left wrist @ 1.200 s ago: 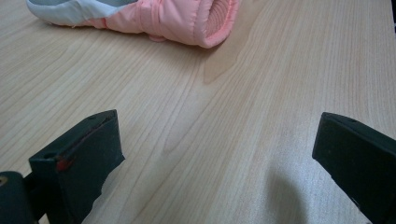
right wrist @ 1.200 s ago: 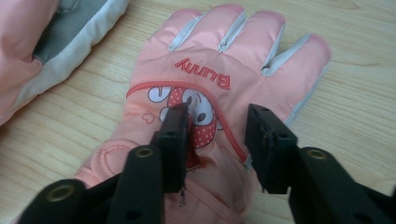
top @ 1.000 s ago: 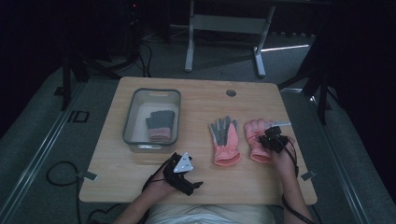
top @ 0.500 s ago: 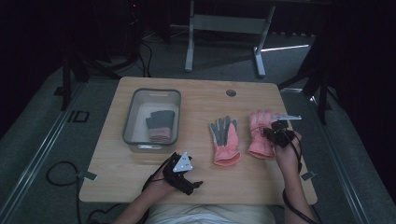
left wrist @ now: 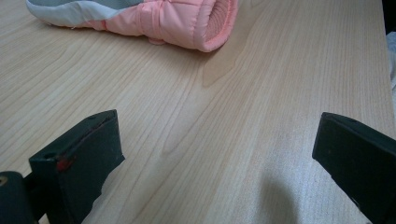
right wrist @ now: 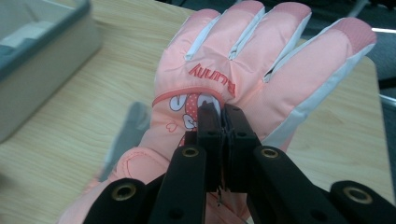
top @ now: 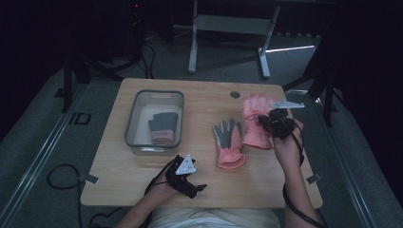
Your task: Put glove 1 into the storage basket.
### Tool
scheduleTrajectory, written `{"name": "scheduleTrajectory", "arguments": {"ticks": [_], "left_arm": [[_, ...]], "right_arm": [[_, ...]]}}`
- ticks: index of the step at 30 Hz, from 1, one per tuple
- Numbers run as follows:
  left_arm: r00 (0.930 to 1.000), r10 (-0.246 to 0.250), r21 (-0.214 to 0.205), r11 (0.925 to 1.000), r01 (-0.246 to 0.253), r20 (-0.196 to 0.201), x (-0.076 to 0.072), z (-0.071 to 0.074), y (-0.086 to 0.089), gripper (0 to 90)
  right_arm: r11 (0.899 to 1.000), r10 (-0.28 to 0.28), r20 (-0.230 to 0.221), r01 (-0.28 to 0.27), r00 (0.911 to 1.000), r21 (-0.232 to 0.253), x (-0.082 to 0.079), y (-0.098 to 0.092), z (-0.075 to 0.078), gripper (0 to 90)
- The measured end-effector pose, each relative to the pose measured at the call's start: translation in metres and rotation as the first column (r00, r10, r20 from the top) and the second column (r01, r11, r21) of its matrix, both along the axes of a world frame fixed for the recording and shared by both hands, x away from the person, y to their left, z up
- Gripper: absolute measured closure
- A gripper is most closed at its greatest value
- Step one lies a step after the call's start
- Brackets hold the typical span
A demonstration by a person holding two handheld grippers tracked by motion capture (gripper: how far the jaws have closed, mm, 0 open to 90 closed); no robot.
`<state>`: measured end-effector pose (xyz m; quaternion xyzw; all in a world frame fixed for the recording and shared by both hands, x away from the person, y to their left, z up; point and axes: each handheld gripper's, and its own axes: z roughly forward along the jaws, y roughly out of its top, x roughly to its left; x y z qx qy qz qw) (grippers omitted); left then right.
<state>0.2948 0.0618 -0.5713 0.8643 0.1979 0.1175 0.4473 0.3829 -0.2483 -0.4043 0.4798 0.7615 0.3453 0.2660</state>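
My right gripper (top: 264, 120) is shut on the back of a pink glove (top: 253, 124) and holds it above the right side of the table. In the right gripper view the jaws (right wrist: 223, 112) pinch the pink glove (right wrist: 261, 60) just below its printed logo, fingers pointing away. A second pink glove (top: 228, 142) lies grey palm up at the table's middle; its cuff (left wrist: 187, 23) shows in the left gripper view. My left gripper (top: 196, 187) rests near the front edge, its jaws (left wrist: 222, 128) open over bare wood.
A clear plastic bin (top: 138, 142) stands at the left of the wooden table (top: 199, 99), with a grey-and-pink glove (top: 164, 126) inside. The bin's corner (right wrist: 42, 42) appears left of the held glove. A round hole (top: 235, 94) sits near the far edge.
My right gripper has risen and moved away from me with the pink glove, which has come up off the table. The left gripper has stayed put.
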Motion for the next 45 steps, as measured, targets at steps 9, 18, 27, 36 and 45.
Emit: {"name": "scheduleTrajectory", "arguments": {"ticks": [9, 18, 27, 36, 45], "left_arm": [[1.0000, -0.002, -0.002, 1.0000, 0.002, 0.005, 0.000, 0.000, 0.000, 1.2], [1.0000, -0.007, 0.001, 1.0000, 0.007, 0.006, 0.000, 0.000, 0.000, 1.1], [0.9999, -0.005, 0.000, 1.0000, 0.005, 0.010, 0.000, 0.000, 0.000, 1.1], [0.9999, -0.008, 0.002, 1.0000, 0.008, 0.008, -0.001, -0.001, -0.001, 1.1], [0.9999, -0.011, 0.009, 0.9999, 0.011, 0.002, 0.000, -0.001, -0.002, 1.1]], "right_arm": [[0.997, 0.070, -0.002, -0.070, 0.9975, -0.025, -0.010, 0.041, -0.003, 87.0], [0.992, 0.104, -0.089, -0.110, 0.9906, -0.059, -0.009, 0.064, -0.032, 87.0], [0.993, 0.091, -0.169, -0.102, 0.9815, -0.060, 0.004, 0.065, -0.057, 86.8], [0.994, 0.065, -0.198, -0.081, 0.9781, -0.071, 0.014, 0.068, -0.081, 84.1], [0.995, 0.080, -0.216, -0.090, 0.9732, -0.036, 0.018, 0.064, -0.100, 83.4]]}}
